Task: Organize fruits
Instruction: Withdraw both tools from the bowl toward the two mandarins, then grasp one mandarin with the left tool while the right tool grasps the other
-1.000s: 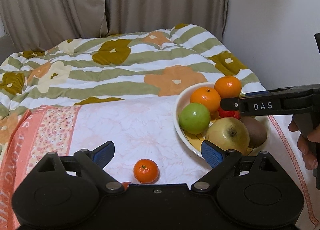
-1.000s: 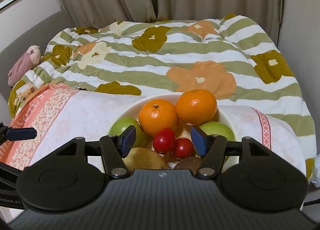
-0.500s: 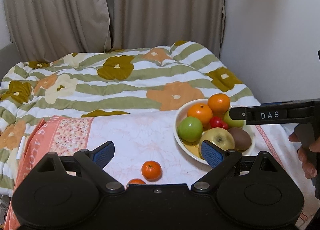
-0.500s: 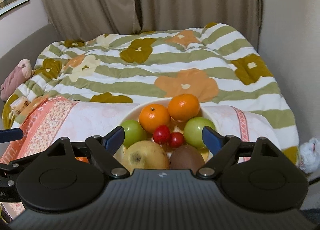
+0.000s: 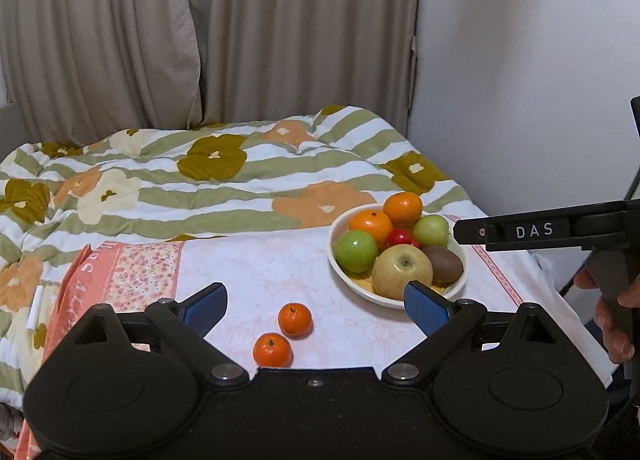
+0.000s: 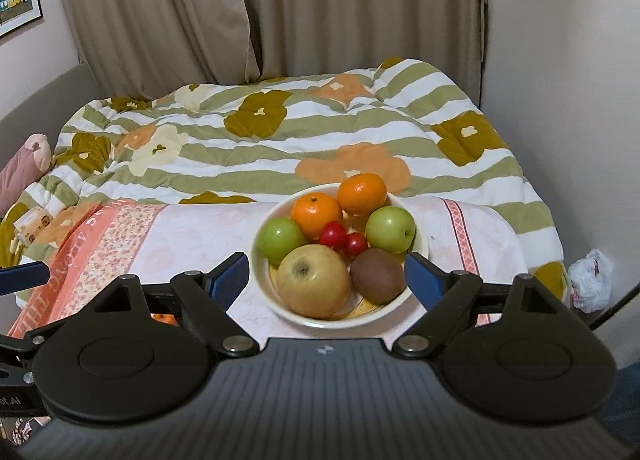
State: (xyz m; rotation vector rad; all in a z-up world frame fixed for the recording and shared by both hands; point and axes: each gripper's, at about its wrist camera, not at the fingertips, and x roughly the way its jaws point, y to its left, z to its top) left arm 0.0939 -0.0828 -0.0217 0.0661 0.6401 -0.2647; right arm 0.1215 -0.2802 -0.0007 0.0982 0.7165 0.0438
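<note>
A white bowl (image 5: 456, 289) (image 6: 260, 272) on the pink cloth holds two oranges, two green apples, a yellow apple (image 6: 313, 280), a kiwi (image 6: 378, 275) and two small red fruits (image 6: 333, 235). Two small tangerines (image 5: 295, 319) (image 5: 272, 350) lie on the cloth left of the bowl. My left gripper (image 5: 316, 306) is open and empty, above the tangerines. My right gripper (image 6: 326, 280) is open and empty, raised in front of the bowl. It also shows side-on in the left wrist view (image 5: 536, 230).
A pink-white cloth (image 5: 248, 272) covers the table. A flower-striped quilt (image 5: 200, 180) lies on the bed behind. Curtains and a white wall stand at the back. A white plastic bag (image 6: 590, 274) lies at the right.
Both grippers have pulled back and up from the bowl. The right jaws have opened wider. A second tangerine has come into the left wrist view.
</note>
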